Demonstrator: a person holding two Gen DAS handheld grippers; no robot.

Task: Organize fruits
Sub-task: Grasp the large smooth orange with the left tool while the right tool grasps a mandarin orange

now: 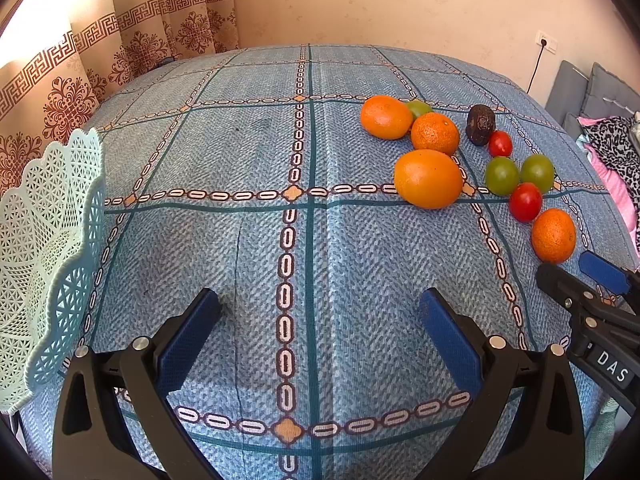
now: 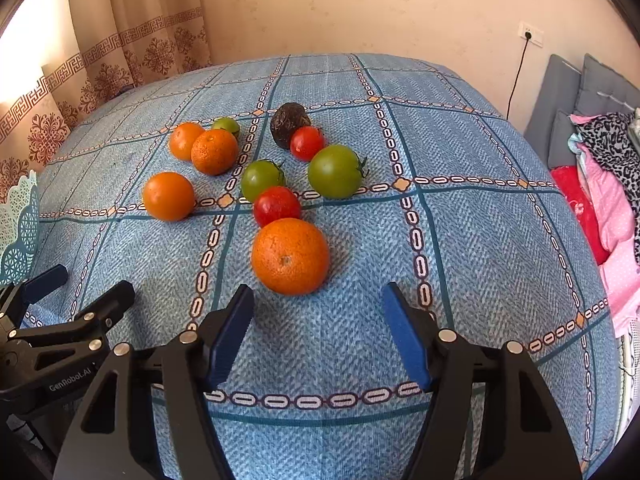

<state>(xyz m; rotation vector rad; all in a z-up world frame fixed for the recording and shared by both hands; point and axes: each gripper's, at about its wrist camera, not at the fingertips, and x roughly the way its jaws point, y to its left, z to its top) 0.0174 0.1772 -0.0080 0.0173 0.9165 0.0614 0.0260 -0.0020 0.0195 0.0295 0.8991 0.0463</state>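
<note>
Several fruits lie loose on the blue checked tablecloth [image 2: 480, 240]. A big orange [image 2: 291, 256] sits just ahead of my right gripper [image 2: 318, 292], which is open and holds nothing. Behind it are a red tomato [image 2: 277, 205], two green tomatoes [image 2: 335, 171], a dark avocado [image 2: 289, 122] and more oranges [image 2: 168, 196]. My left gripper [image 1: 320, 300] is open over bare cloth, with the fruit cluster to its far right, nearest a smooth orange [image 1: 428, 178]. A pale green lattice basket [image 1: 44, 248] stands at the left table edge beside the left gripper.
A patterned curtain [image 1: 132, 40] hangs behind the table's left side. On the right are grey cushions [image 2: 568, 92] and a pile of pink and leopard-print cloth [image 2: 612, 184]. A wall socket [image 2: 530, 34] with a black cable is at the back right.
</note>
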